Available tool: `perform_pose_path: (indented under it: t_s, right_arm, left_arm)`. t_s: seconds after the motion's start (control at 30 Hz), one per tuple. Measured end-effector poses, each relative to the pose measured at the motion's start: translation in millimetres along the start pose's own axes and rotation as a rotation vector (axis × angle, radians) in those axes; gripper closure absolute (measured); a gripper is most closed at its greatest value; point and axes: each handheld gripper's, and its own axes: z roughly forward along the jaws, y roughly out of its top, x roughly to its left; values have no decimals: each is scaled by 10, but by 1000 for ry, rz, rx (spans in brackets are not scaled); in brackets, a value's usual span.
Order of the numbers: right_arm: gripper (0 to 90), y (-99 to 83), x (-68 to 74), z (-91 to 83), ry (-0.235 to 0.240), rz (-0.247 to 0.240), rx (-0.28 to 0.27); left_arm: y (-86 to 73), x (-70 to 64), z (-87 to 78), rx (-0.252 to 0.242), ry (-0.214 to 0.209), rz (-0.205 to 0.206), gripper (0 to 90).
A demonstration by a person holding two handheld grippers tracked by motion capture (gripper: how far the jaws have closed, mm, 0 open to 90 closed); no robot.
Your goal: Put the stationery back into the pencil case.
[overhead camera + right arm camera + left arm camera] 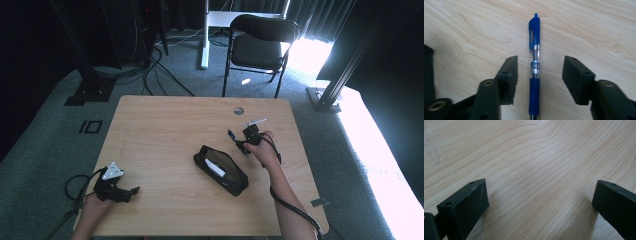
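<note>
Right gripper view: looks straight down the right gripper [539, 72], jaws spread apart to either side of a blue pen [534, 65] lying flat on the wooden table [586, 30], neither jaw touching the barrel. Lines the pen up lengthwise between the jaws, clip end pointing away and grip end running back toward the bottom edge, probably so that a simple squeeze would catch the barrel across its middle without rolling it. High view: places that gripper [240, 141] right of centre, a hand [264, 147] behind it, with the pen [231, 134] showing as a small blue sliver just at its tip. Shows a black pencil case [221, 170] lying open just left and nearer, something white inside; likely left unzipped and close by as the place the pen belongs to, though whether the pen goes in or came out cannot be told. Sets the left gripper [131, 192] far off at the near left corner, resting low over bare wood, well apart from case and pen, seemingly parked out of the way. Left gripper view: confirms jaws wide open with nothing but table grain [536, 165] between them. Suggests a grasp about to be made, not yet closed.
</note>
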Motion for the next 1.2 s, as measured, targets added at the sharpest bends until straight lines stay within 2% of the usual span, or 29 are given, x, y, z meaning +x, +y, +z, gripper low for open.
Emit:
perform_pose_path:
  t_s: [0.17,0.33,0.53,0.63,0.77,0.87,0.97,1.1,1.2]
  right_arm:
    - [472,-6,-12,113,-17,-11,36]
    - [509,-16,-13,186,0,15,42]
    - [556,10,24,230,-17,-10,54]
    - [630,25,61,232,-28,-17,63]
    - [784,20,87,220,-32,-7,68]
    - [791,28,120,213,-52,-10,82]
    - [791,29,126,202,-53,6,93]
    - [791,26,113,121,-29,39,61]
    - [791,32,106,20,-23,43,35]
  left_arm:
    - [0,0,0,0,0,0,7]
    - [0,0,0,0,0,0,6]
    - [0,0,0,1,1,0,6]
    - [0,0,0,0,0,0,7]
    - [0,0,0,0,0,0,6]
    - [0,0,0,0,1,0,7]
    - [0,0,0,0,1,0,7]
    - [0,0,0,1,1,0,7]
    - [0,0,0,0,1,0,6]
